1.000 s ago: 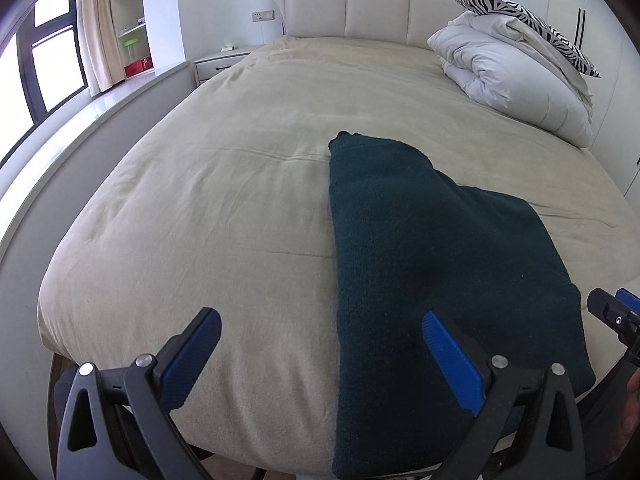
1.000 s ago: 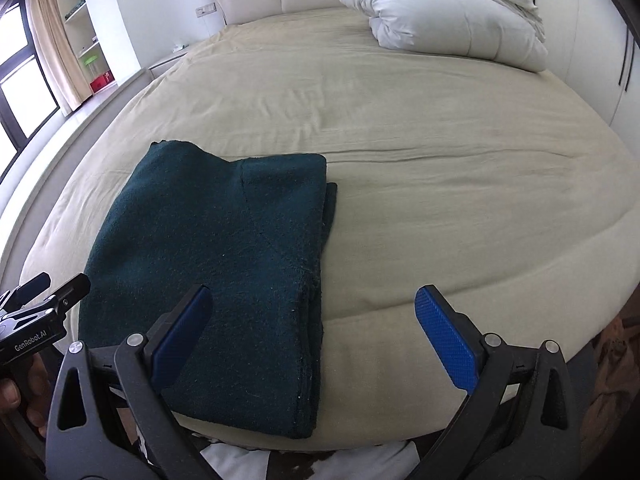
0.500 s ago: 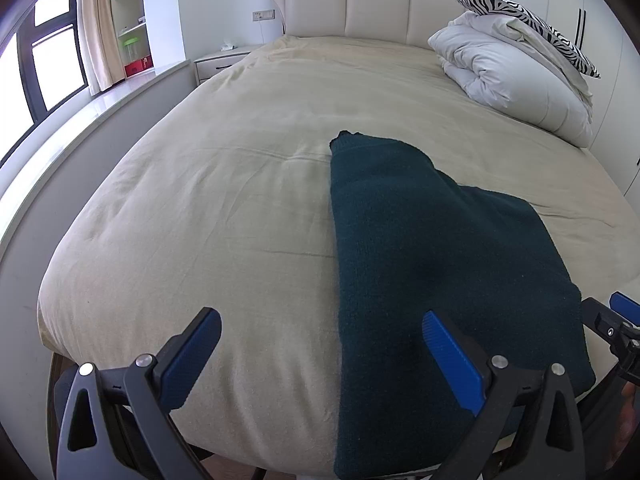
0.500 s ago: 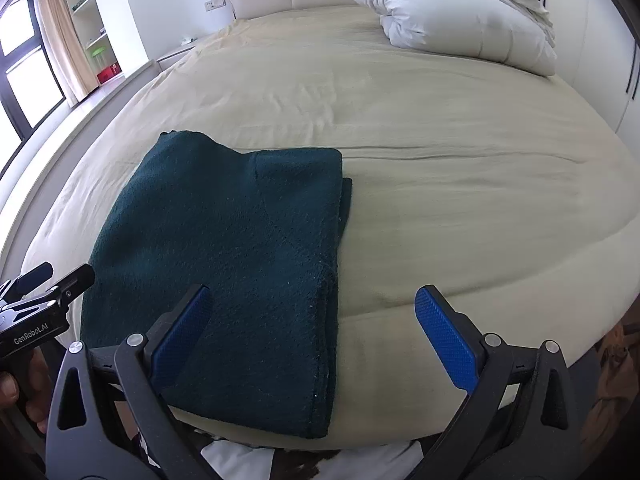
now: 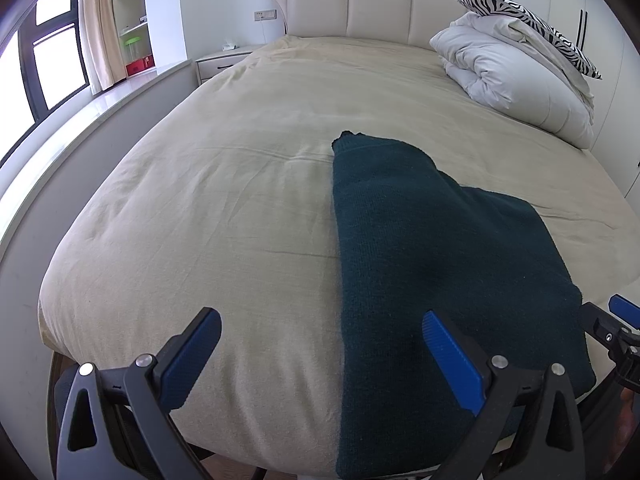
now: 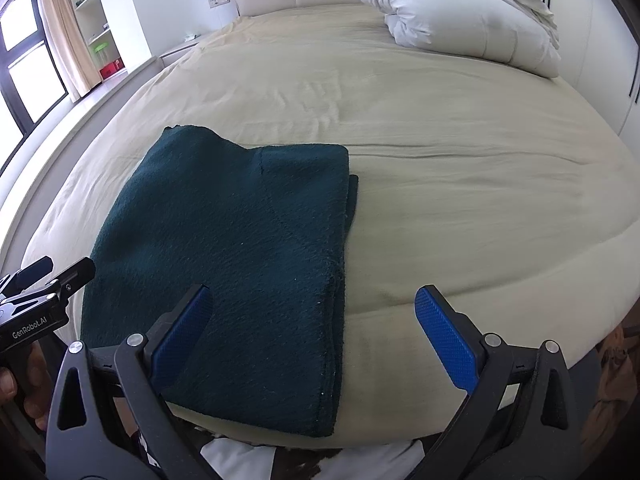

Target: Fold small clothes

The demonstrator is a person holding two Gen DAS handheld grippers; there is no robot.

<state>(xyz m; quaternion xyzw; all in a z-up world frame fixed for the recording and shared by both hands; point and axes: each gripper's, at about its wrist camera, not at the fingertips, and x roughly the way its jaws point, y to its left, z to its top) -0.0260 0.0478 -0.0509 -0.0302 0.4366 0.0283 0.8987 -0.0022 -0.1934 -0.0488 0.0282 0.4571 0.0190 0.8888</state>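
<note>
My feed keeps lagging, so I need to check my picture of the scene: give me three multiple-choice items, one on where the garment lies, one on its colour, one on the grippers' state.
1. Where does the garment lie?
A. near edge of the bed
B. on the duvet
C. on the floor

2. Its colour?
A. beige
B. dark green
C. red

3. State of the left gripper and right gripper?
A. both shut on the garment
B. one open, one shut
C. both open, holding nothing

Answers: 1 A, it lies flat at the bed's near edge; 2 B, dark green knit against beige bedding; 3 C, the blue fingers stand wide apart with nothing between them.
</note>
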